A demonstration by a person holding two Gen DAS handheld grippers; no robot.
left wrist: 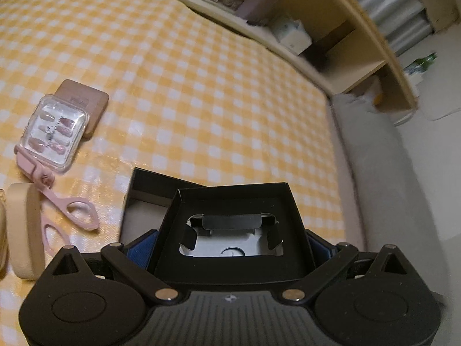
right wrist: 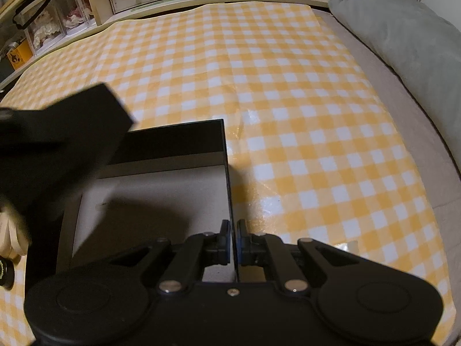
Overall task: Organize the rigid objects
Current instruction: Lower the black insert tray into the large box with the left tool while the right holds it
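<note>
I had the left tongs (left wrist: 230, 248) clamped across a black insert tray (left wrist: 230, 230) — a shallow black card tray with a cut-out window in its middle — the blue pads (left wrist: 142, 248) pressing on its two outer sides, so the tray rode open side towards the lens and off the cloth. The right tongs (right wrist: 234, 245) were drawn nearly shut, pinching the thin right-hand wall of the open black box (right wrist: 161, 190), which stood on the yellow checked cloth (right wrist: 288, 86) spread over the bed. What the coming move turned on, as I judged it, was where that box lay from the carried tray: in the left wrist view the box (left wrist: 144, 196) sat just beyond and to the left of the tray, its far corner peeking out past the tray's rim; in the right wrist view the tray (right wrist: 57, 150) showed as a dark blurred slab over the box's left half. The tray was skewed against the box's walls, so I reckoned it wanted squaring before it could sink in — a caught corner could buckle the card. The left hand was the one to do it, being nearest, while the right steadied the wall. Off to the left lay a clear nail case (left wrist: 53, 132) on a pink compact (left wrist: 83, 106), pink scissors (left wrist: 69, 216) and a beige case (left wrist: 24, 230), all apart from the box.
</note>
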